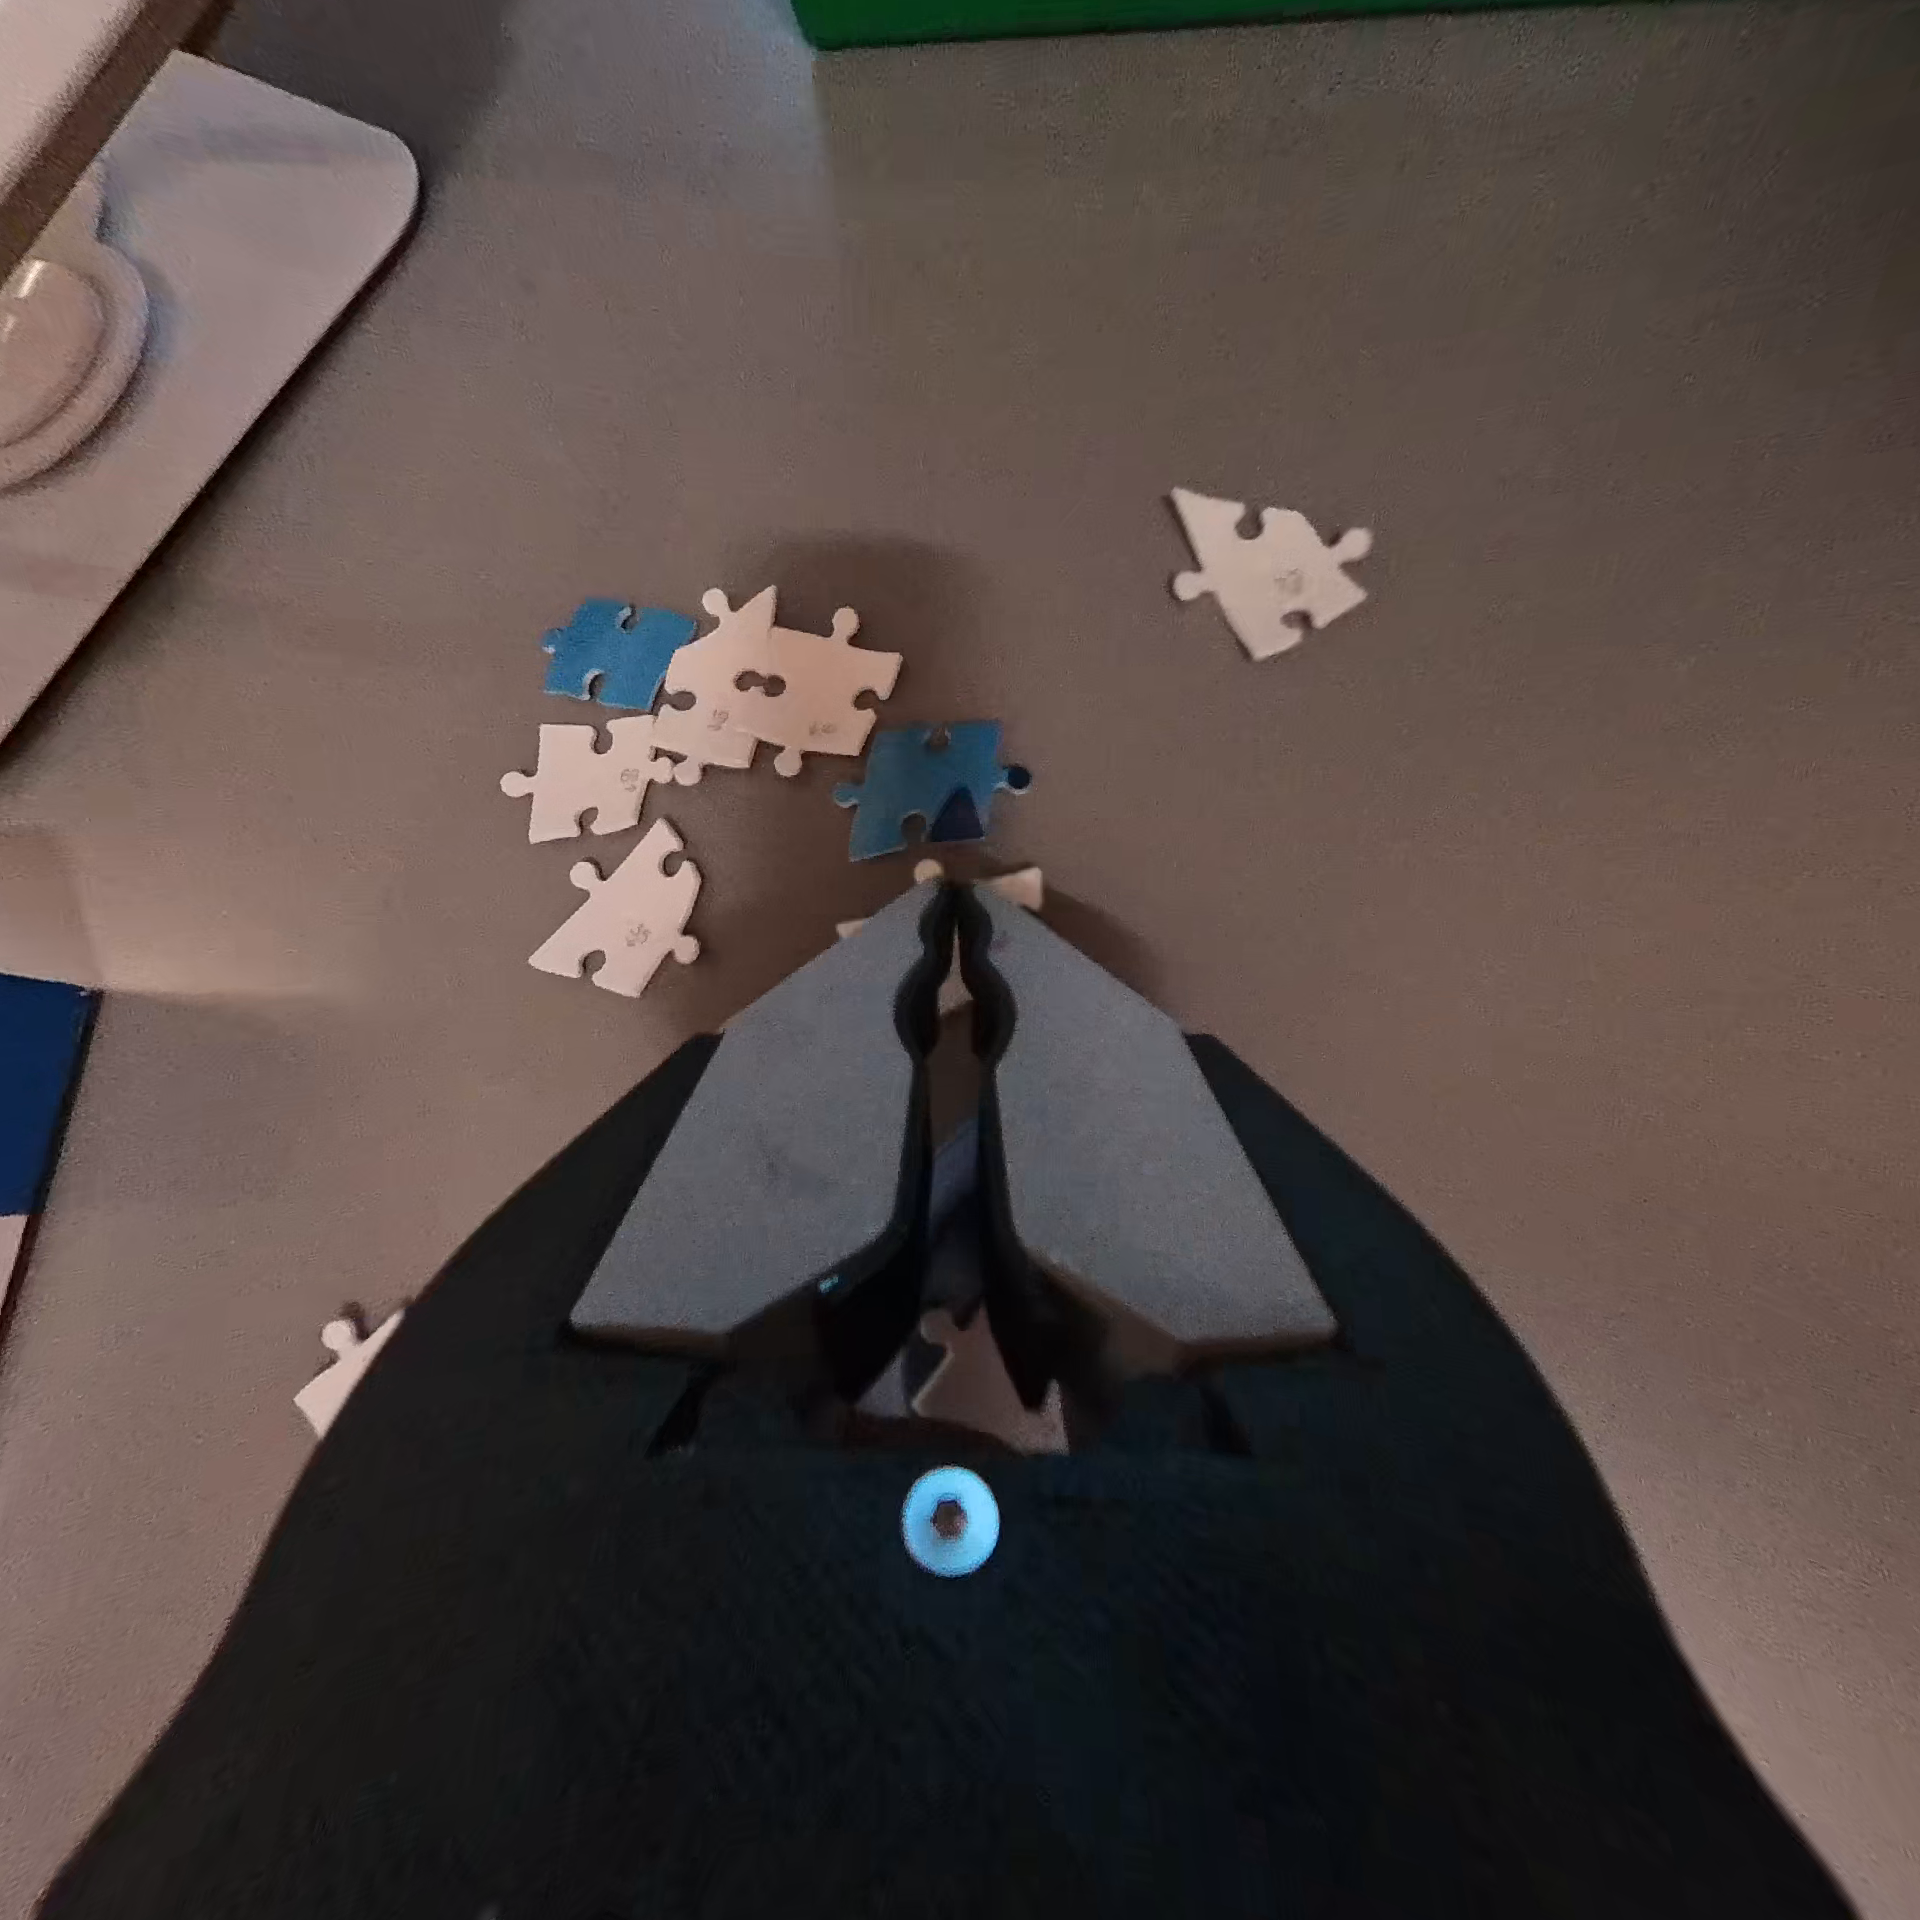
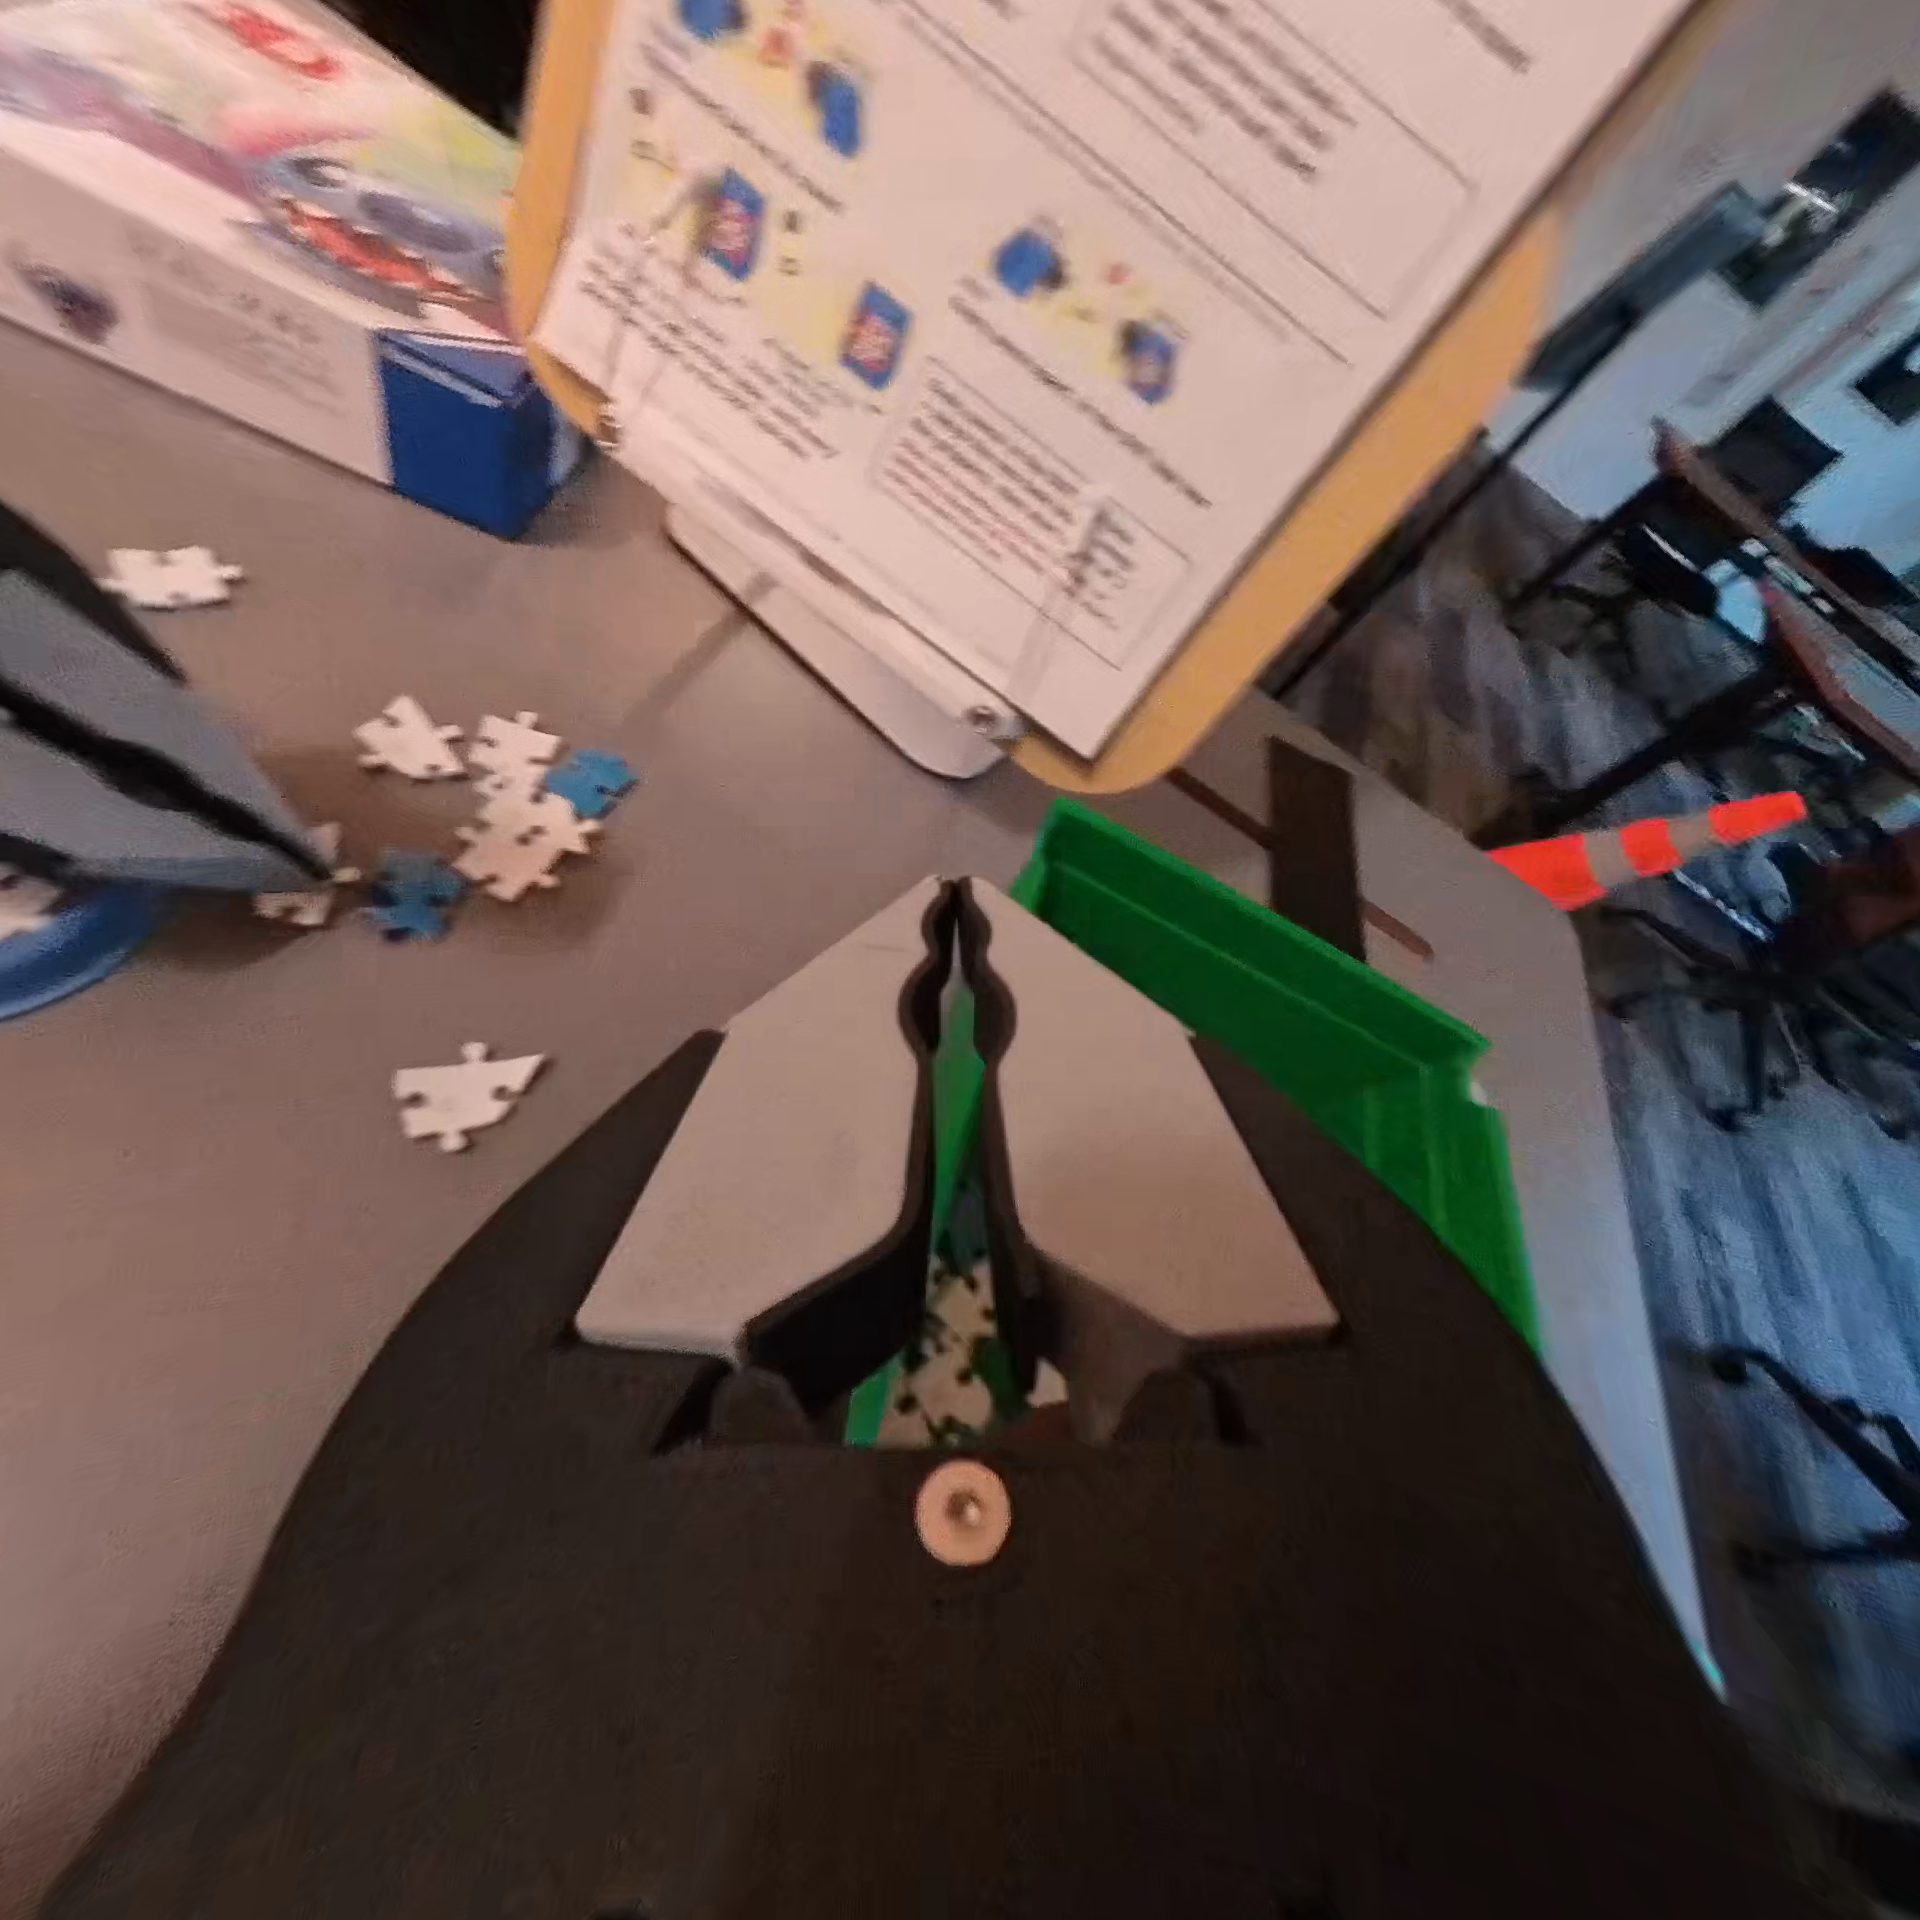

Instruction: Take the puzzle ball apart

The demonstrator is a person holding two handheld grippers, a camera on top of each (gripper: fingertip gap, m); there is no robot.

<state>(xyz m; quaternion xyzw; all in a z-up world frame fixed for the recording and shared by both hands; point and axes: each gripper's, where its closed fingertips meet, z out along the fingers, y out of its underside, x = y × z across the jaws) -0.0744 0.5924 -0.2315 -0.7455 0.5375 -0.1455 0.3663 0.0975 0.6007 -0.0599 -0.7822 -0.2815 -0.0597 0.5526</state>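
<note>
my left tongs [image 1: 948, 888] are closed, their tips down on a pale cardboard puzzle piece [image 1: 1023, 886] lying on the grey bench [image 1: 1455, 935]; whether i truly pinch it i cannot tell. just ahead lies a blue puzzle piece [image 1: 928, 784], then a loose cluster of pale and blue pieces [image 1: 707, 717], and one pale piece apart to the right [image 1: 1273, 571]. my right tongs [image 2: 954, 885] are closed on nothing that shows, hanging above the green plastic bin [image 2: 1278, 997], which already has pieces in it. so some pieces are in the bin and many lie out on the bench. a printed puzzle box [image 2: 260, 260] and a clipboard with a sheet [image 2: 1039, 312] stand beyond.
</note>
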